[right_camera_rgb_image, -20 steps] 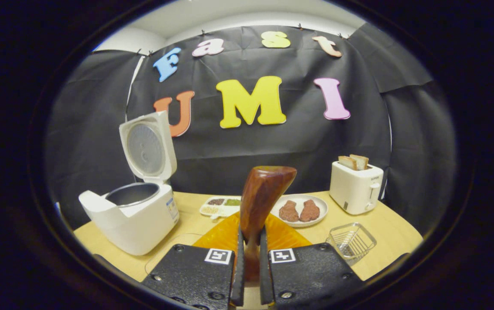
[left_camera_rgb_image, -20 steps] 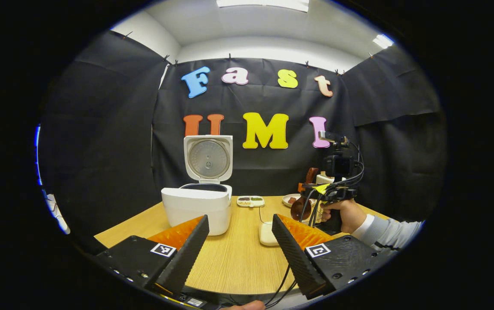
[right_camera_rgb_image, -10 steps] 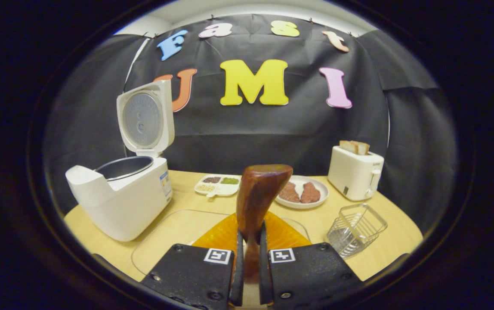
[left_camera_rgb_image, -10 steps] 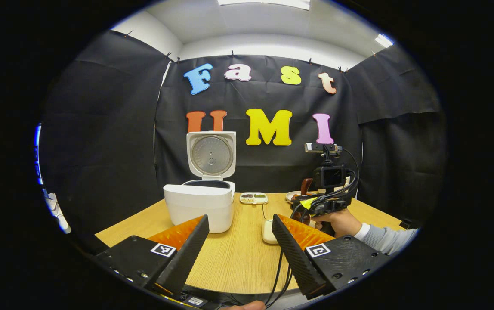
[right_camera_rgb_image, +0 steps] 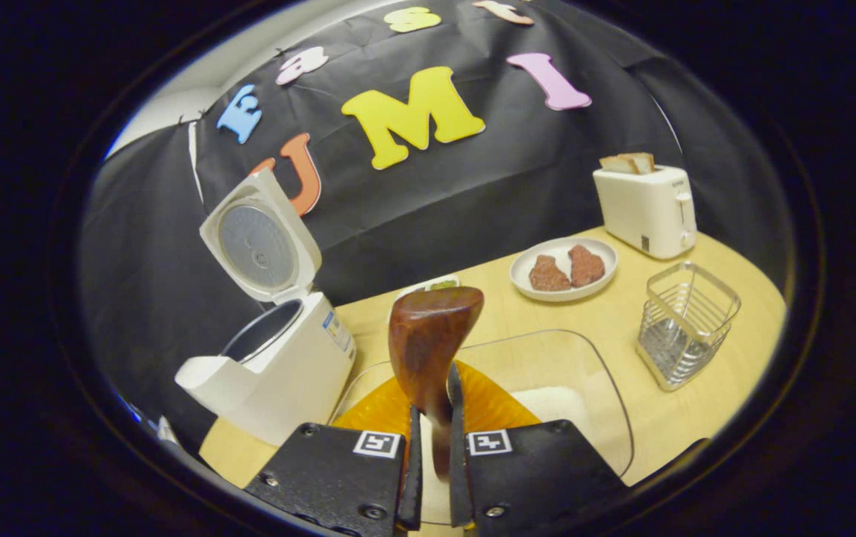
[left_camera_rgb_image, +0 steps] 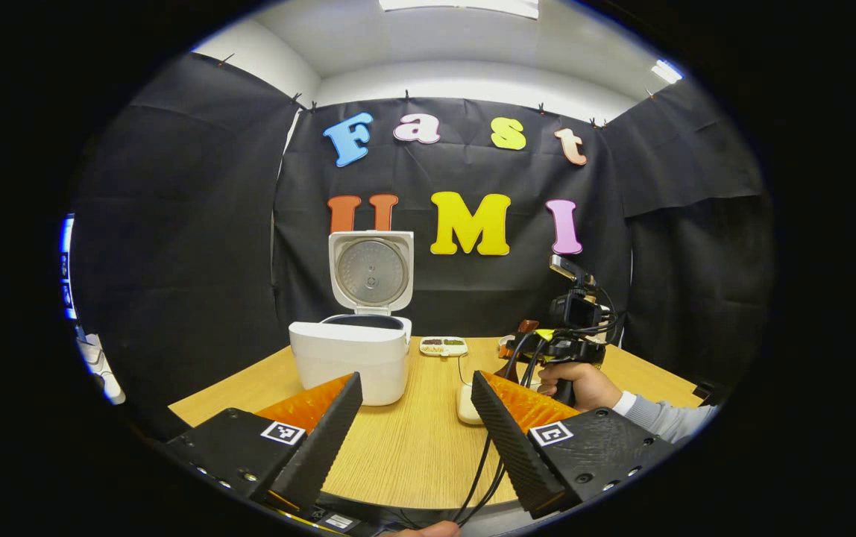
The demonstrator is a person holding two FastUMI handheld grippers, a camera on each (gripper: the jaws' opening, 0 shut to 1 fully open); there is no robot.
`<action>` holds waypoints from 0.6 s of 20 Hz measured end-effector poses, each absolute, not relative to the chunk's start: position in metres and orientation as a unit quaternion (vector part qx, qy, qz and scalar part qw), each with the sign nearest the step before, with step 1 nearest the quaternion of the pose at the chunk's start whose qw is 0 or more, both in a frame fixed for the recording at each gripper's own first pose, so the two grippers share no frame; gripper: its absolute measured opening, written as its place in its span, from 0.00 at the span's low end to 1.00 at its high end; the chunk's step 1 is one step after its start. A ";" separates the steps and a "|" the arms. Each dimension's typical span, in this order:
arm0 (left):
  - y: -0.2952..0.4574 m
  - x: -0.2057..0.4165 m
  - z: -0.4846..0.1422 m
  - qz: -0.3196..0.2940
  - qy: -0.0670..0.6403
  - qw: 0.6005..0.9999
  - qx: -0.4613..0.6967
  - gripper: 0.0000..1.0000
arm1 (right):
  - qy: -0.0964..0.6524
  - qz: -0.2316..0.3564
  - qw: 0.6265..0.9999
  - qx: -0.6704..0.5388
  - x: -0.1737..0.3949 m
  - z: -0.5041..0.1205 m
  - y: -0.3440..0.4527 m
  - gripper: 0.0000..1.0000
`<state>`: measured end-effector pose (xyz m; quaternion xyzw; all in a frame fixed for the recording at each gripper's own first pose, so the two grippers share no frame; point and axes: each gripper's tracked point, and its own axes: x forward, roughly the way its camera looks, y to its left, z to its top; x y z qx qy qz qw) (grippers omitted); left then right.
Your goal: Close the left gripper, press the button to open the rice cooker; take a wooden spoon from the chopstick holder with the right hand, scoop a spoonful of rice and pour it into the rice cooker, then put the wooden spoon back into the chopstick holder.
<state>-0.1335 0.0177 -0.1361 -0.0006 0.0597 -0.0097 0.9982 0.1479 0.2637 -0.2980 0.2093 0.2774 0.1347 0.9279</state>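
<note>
Now the right gripper (right_camera_rgb_image: pixel 432 440) grips the wooden spoon (right_camera_rgb_image: pixel 428 350) by its handle, both fingers (right_camera_rgb_image: pixel 411 477) pressed against it, the dark bowl of the spoon rising up and tilted a little to the right in the right gripper view. Below and beyond the spoon sits a clear container (right_camera_rgb_image: pixel 592 373) with white rice (right_camera_rgb_image: pixel 558 406) in it. To the left stands the rice cooker (right_camera_rgb_image: pixel 279 373), its lid (right_camera_rgb_image: pixel 260 246) swung up and the inner pot open to view. Farther back on the table (right_camera_rgb_image: pixel 726 373) are a plate (right_camera_rgb_image: pixel 566 268) with two brownish pieces of food, a small divided dish partly hidden behind the spoon, and a white toaster (right_camera_rgb_image: pixel 644 212) with bread in its slots. The wire chopstick holder (right_camera_rgb_image: pixel 685 321) stands at the right, near the container but apart from it — no utensils show in it.

In the left gripper view the left gripper (left_camera_rgb_image: pixel 413 432) hangs over the near edge of the table (left_camera_rgb_image: pixel 406 447) with its jaws wide apart and nothing between them. The cooker (left_camera_rgb_image: pixel 353 358) stands beyond its left finger, lid (left_camera_rgb_image: pixel 370 270) upright. To the right, a hand (left_camera_rgb_image: pixel 581 384) in a pale sleeve holds the right gripper (left_camera_rgb_image: pixel 529 354) low over the table — cables trail from it toward the near edge. Whether the spoon touches the rice, I cannot tell.
</note>
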 end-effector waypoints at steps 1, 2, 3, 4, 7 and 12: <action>0.017 -0.133 -0.137 -0.009 0.061 0.998 0.000 0.94 | 0.287 0.141 0.918 0.236 0.147 -0.299 0.265 0.20; 0.017 -0.134 -0.138 -0.008 0.063 0.998 0.001 0.94 | 0.298 0.139 0.907 0.264 0.148 -0.301 0.262 0.20; 0.016 -0.134 -0.138 -0.009 0.064 0.998 0.004 0.94 | 0.307 0.140 0.894 0.294 0.151 -0.301 0.259 0.19; 0.016 -0.134 -0.138 -0.010 0.063 0.998 0.007 0.94 | 0.316 0.140 0.882 0.319 0.152 -0.303 0.256 0.20; 0.016 -0.134 -0.139 -0.010 0.063 0.998 0.007 0.94 | 0.323 0.138 0.849 0.394 0.154 -0.298 0.241 0.19; 0.018 -0.129 -0.144 -0.007 0.069 0.998 0.008 0.94 | 0.279 0.110 0.839 0.454 0.154 -0.281 0.201 0.19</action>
